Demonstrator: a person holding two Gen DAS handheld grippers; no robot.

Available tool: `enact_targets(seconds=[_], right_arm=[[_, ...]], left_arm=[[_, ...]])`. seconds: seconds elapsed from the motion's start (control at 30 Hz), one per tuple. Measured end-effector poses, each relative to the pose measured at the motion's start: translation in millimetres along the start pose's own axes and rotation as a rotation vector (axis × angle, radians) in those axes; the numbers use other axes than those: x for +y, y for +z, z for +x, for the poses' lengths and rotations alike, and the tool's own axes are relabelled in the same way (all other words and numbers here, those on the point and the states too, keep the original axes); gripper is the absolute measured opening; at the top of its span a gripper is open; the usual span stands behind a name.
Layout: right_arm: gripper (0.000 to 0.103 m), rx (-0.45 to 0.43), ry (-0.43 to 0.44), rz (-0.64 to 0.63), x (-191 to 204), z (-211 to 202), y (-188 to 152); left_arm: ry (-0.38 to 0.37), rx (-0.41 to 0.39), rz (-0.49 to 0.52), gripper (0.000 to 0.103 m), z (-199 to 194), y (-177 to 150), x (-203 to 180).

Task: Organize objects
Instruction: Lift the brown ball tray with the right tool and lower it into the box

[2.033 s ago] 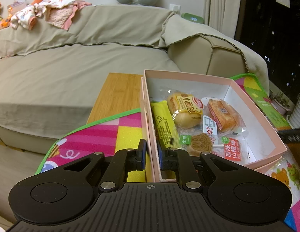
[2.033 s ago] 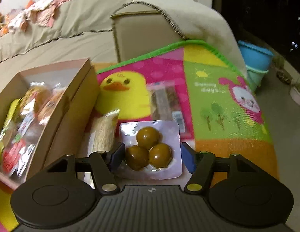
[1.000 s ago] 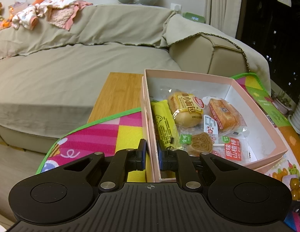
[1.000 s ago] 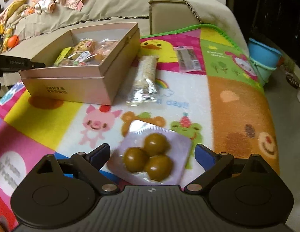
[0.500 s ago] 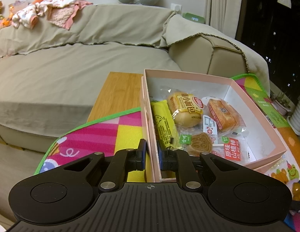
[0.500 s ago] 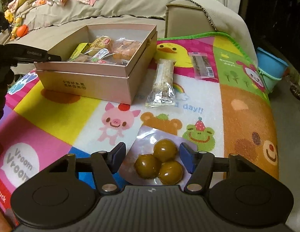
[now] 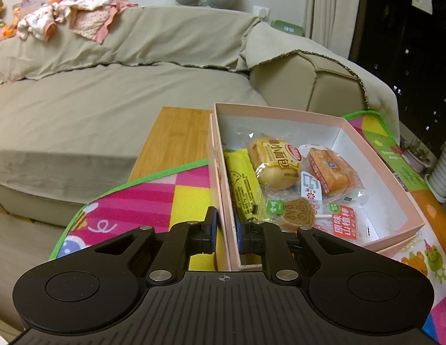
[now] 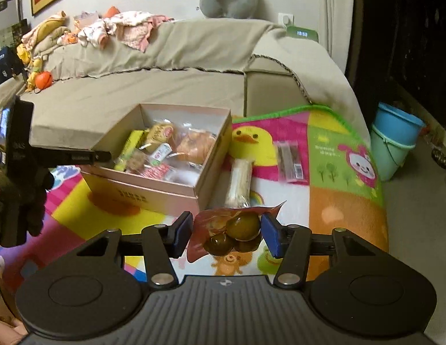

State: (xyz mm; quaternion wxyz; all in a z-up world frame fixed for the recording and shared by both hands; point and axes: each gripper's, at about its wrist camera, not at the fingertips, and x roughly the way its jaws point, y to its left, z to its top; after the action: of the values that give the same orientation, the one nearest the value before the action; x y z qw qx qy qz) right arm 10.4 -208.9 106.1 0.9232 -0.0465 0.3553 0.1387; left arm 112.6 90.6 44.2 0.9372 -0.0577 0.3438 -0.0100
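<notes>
A pink cardboard box [image 7: 280, 114] stands open on the colourful mat, holding several wrapped snacks such as a small bread bun [image 7: 276, 161]. My left gripper [image 7: 225, 231] is shut on the box's near left wall, one pad inside and one outside. In the right wrist view the same box [image 8: 153, 194] lies ahead to the left. My right gripper [image 8: 227, 235] holds a clear packet of three brown balls [image 8: 237, 230] lifted off the mat. Its jaws are still closing on the packet, which crumples between the blue pads.
A long pale snack bar [image 8: 240, 181] and a dark flat packet [image 8: 289, 161] lie on the play mat [image 8: 338, 201] right of the box. A beige sofa [image 7: 107, 100] runs behind, bare wooden tabletop [image 7: 176, 138] shows left of the box, and blue buckets [image 8: 395, 143] stand at the far right.
The right gripper closed around the packet of brown balls and lifted it off the mat, and its view rose and swung toward the box. The left gripper and box stayed put.
</notes>
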Motion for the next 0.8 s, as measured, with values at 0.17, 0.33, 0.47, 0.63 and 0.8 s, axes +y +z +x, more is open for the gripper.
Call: enact_targets(seconds=[0.17,0.33,0.47,0.63,0.8], right_arm=[[0.052,0.053,0.016,-0.026,9.4,11.0,-16.0],[0.052,0.083,-0.006,-0.057,19.3,20.5,-33.7],[0.051,0.076,0.022,-0.05,20.0,15.3,-29.7],[0.051,0.051,0.05,-0.05,21.8,5.6,-17.4],[0.051,-0.034,0.083,-0.064,23.8,-11.6,17.6]], left_arm=[[0.001,0.0,0.0,0.015,0.0,0.0,-0.1],[0.0,0.001,0.0,0.015,0.0,0.0,0.1],[0.001,0.0,-0.001,0.015,0.2,-0.1,-0.2],[0.001,0.001,0.0,0.015,0.2,-0.1,-0.2],[0.001,0.0,-0.001,0.015,0.2,-0.1,-0.2]])
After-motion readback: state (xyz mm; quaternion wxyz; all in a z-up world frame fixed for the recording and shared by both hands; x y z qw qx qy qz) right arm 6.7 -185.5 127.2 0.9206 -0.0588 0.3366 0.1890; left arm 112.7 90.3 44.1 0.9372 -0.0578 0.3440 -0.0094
